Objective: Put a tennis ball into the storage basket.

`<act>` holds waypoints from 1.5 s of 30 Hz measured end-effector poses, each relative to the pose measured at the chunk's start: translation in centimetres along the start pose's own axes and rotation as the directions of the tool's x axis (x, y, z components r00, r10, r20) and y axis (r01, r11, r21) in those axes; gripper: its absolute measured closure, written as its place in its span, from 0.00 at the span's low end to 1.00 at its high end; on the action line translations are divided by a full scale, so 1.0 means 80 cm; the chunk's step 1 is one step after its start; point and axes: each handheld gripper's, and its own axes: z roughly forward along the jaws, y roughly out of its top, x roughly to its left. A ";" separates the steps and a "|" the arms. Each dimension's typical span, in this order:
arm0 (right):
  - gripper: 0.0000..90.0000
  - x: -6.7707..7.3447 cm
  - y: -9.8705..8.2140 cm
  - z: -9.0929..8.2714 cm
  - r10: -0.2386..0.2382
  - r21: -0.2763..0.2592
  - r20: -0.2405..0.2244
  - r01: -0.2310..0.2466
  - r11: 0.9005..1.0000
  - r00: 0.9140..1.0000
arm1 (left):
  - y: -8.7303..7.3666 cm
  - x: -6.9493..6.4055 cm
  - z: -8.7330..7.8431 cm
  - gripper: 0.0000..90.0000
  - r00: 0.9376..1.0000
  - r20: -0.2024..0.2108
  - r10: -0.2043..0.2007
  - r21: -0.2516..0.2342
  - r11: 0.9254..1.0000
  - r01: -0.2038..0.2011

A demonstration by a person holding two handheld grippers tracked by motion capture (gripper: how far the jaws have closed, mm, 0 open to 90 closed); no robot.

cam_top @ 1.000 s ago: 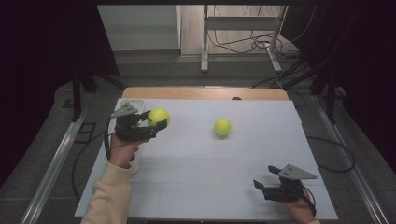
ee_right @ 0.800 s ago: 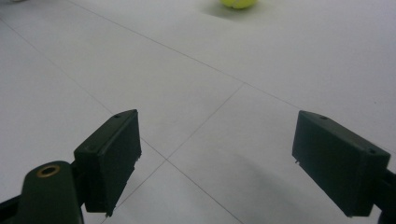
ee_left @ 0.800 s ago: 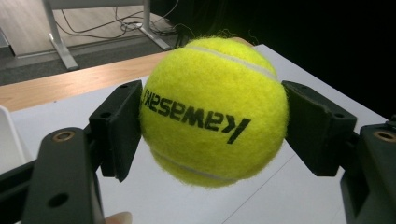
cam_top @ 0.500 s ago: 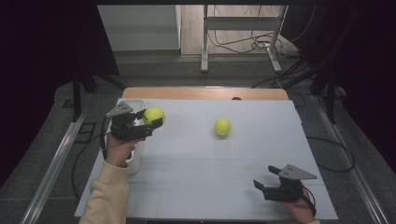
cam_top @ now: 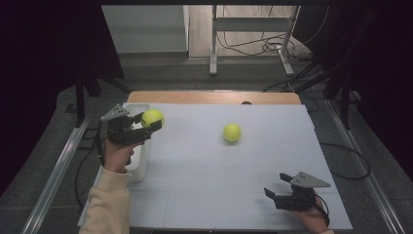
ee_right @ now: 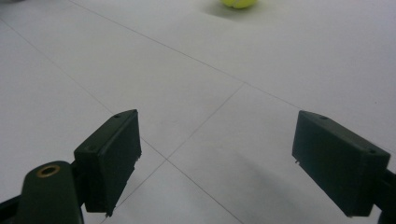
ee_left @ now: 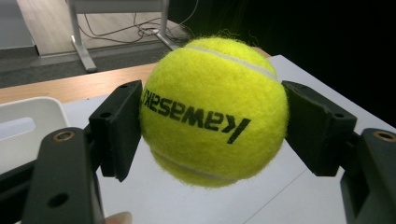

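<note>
1. My left tongs (cam_top: 152,123) are clamped on a yellow tennis ball (cam_top: 152,117). One black pad presses on each side of it.
2. In the left gripper view, the ball (ee_left: 212,112) sits snug between the two pads, and black letters run across its front.
3. I hold that ball up in the air at about 10 o'clock on the white surface (cam_top: 204,185), right beside a white bin (cam_top: 139,163).
4. The white bin stands at the 9 o'clock edge of the surface. My left hand (cam_top: 117,155) is over it.
5. A second tennis ball (cam_top: 232,132) lies on the surface, near 12 o'clock from the middle, well apart from both tongs.
6. My right tongs (cam_top: 271,194) rest low at about 5 o'clock. They are spread wide, with nothing between them.
7. In the right gripper view, I see bare white surface between the pads (ee_right: 112,154), and the second ball (ee_right: 238,3) peeks in at the top edge, far off.
</note>
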 end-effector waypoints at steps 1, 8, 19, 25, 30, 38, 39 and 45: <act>0.18 0.000 0.000 0.000 0.000 0.000 0.000 0.000 1.000 1.000 | 0.000 0.001 -0.001 0.29 1.000 -0.002 -0.003 -0.001 1.000 0.003; 0.18 -0.001 0.000 0.000 0.007 -0.002 0.000 -0.007 1.000 1.000 | 0.001 0.009 -0.003 0.29 1.000 -0.024 -0.013 -0.008 1.000 0.012; 0.18 -0.001 0.001 -0.001 0.010 -0.010 -0.002 -0.010 1.000 1.000 | 0.005 0.029 0.001 0.29 0.996 -0.075 -0.051 0.005 0.999 0.051; 0.18 0.000 0.001 -0.002 0.009 -0.015 -0.007 -0.009 1.000 1.000 | 0.007 0.040 0.003 0.29 0.992 -0.105 -0.063 0.016 0.998 0.065; 0.18 0.000 0.001 -0.001 0.007 -0.013 -0.007 -0.007 1.000 1.000 | 0.009 0.052 0.003 0.29 0.989 -0.136 -0.062 0.034 0.997 0.067; 0.18 0.000 0.001 -0.001 0.008 -0.011 -0.006 -0.008 1.000 1.000 | 0.010 0.067 0.005 0.29 0.983 -0.165 -0.083 0.053 0.994 0.092; 0.18 0.000 0.001 -0.001 0.008 -0.010 -0.006 -0.008 1.000 1.000 | 0.010 0.068 0.006 0.29 0.983 -0.165 -0.084 0.057 0.994 0.095; 0.18 0.000 0.001 -0.001 0.008 -0.010 -0.004 -0.008 1.000 1.000 | 0.011 0.073 0.011 0.29 0.980 -0.182 -0.076 0.079 0.993 0.092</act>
